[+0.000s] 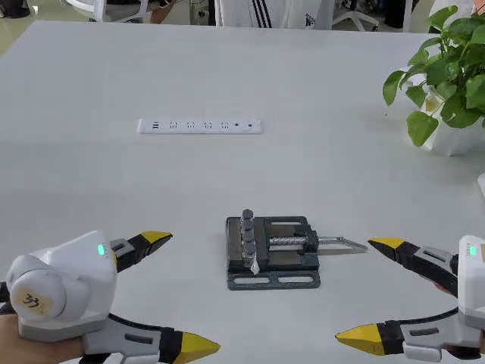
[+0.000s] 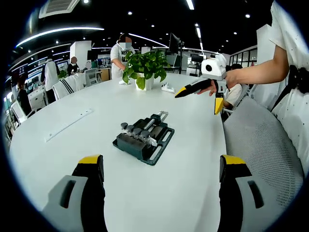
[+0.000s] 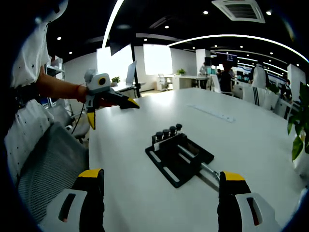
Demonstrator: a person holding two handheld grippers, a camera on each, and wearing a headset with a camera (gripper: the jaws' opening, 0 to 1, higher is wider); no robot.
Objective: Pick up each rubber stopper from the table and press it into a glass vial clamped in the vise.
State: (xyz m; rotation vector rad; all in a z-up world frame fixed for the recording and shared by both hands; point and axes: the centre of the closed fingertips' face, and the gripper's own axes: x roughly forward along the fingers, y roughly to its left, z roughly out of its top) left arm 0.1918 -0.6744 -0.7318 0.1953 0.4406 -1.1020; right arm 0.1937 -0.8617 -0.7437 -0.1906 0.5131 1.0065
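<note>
Both yellow tips of the left claw [image 1: 178,292] stand parted, gripping nothing, low and to the left of the vise [image 1: 284,262] on the white counter [image 1: 227,174]. At the vise's left end, four glass vials [image 1: 248,241] stand upright in one clamped row. The row runs away from the person, square to the screw. Each vial wears a dark top, apparently a rubber stopper [image 1: 247,215] already seated. The screw handle [image 1: 342,243] juts from the vise's right side toward the right claw [image 1: 370,290], likewise agape and empty. By this framing the left claw is nearer the vials, and a reach would go forward and inward to the row.
</note>
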